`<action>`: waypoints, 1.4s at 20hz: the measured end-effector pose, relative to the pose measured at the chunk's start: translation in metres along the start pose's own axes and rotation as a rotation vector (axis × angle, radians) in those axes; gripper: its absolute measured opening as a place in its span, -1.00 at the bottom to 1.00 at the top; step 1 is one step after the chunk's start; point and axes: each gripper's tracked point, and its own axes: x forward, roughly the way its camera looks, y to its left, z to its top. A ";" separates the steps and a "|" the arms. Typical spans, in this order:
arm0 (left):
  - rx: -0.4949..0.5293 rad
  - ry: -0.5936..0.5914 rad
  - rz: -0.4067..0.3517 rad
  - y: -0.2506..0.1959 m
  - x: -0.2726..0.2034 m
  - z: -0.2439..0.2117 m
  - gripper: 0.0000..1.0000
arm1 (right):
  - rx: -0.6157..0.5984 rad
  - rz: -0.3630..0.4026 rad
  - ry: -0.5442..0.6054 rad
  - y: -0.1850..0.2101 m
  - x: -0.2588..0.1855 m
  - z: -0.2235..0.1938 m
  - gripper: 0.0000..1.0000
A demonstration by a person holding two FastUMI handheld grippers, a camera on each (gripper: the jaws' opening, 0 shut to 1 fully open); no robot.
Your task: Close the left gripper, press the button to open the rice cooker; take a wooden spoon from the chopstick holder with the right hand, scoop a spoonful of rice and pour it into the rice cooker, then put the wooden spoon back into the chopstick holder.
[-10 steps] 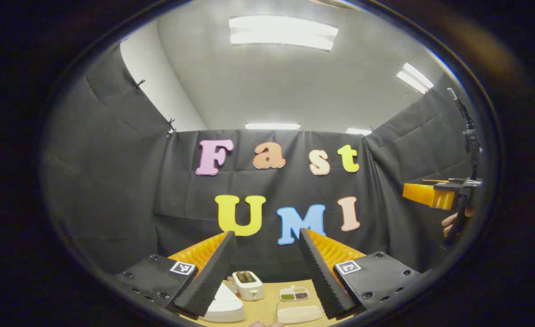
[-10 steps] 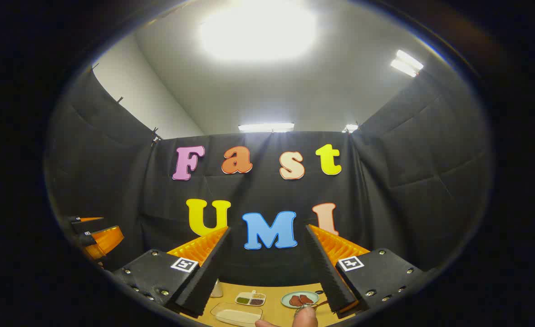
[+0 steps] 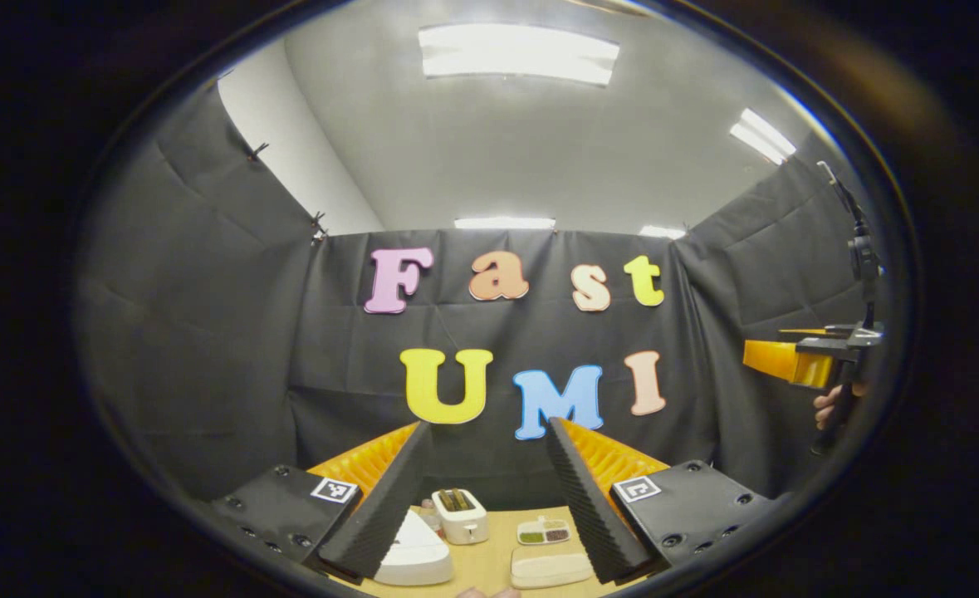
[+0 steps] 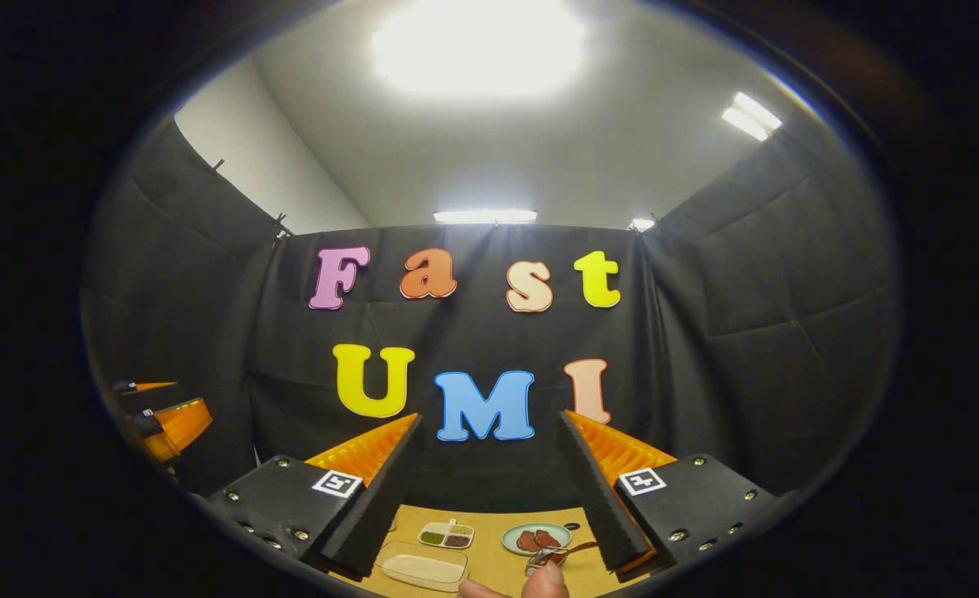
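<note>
In the left gripper view, the left gripper [image 3: 487,432] has its two fingers spread apart, with nothing between them. Low between the fingers is the wooden table [image 3: 489,558]. The white rice cooker [image 3: 414,555] lies just beside the left finger, its lid down. Behind it stands a white toaster [image 3: 459,515]. Nearer the right finger are a small divided dish [image 3: 544,531] and a flat tray of rice [image 3: 550,568].

In the right gripper view, the right gripper [image 4: 489,430] is also wide open and holds nothing. Between its fingers lie the same tray of rice [image 4: 423,568], the divided dish [image 4: 446,536] and a plate [image 4: 536,539] near the right finger. I cannot make out the chopstick holder.
</note>
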 end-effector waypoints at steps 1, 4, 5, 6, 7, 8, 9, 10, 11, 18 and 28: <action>-0.001 0.001 0.002 0.000 -0.001 0.000 0.86 | 0.000 0.002 0.002 0.001 0.000 -0.001 0.93; 0.004 0.009 0.006 0.003 0.001 -0.002 0.86 | 0.001 0.011 0.014 0.003 0.003 -0.005 0.93; 0.003 0.010 0.008 0.003 0.001 -0.002 0.99 | 0.002 0.012 0.014 0.003 0.004 -0.004 0.93; 0.002 0.011 0.010 0.004 0.002 -0.004 0.99 | 0.004 0.012 0.014 0.002 0.004 -0.004 0.93; 0.002 0.013 0.012 0.005 0.002 -0.004 0.92 | 0.005 0.014 0.015 0.003 0.004 -0.004 0.93; 0.001 0.014 0.012 0.005 0.002 -0.005 0.92 | 0.005 0.014 0.015 0.003 0.005 -0.006 0.93; 0.001 0.017 0.011 0.005 0.003 -0.005 0.92 | 0.004 0.014 0.018 0.003 0.005 -0.006 0.93; 0.002 0.020 0.010 0.005 0.004 -0.007 0.92 | 0.002 0.013 0.020 0.003 0.006 -0.008 0.93; 0.002 0.023 0.010 0.006 0.005 -0.008 0.92 | 0.001 0.013 0.021 0.004 0.006 -0.008 0.93; 0.000 0.031 0.004 0.012 0.009 -0.014 0.94 | -0.005 0.014 0.038 0.010 0.010 -0.013 0.93; -0.005 0.040 0.016 0.045 0.016 -0.028 0.86 | -0.040 0.033 0.049 0.040 0.022 -0.018 0.93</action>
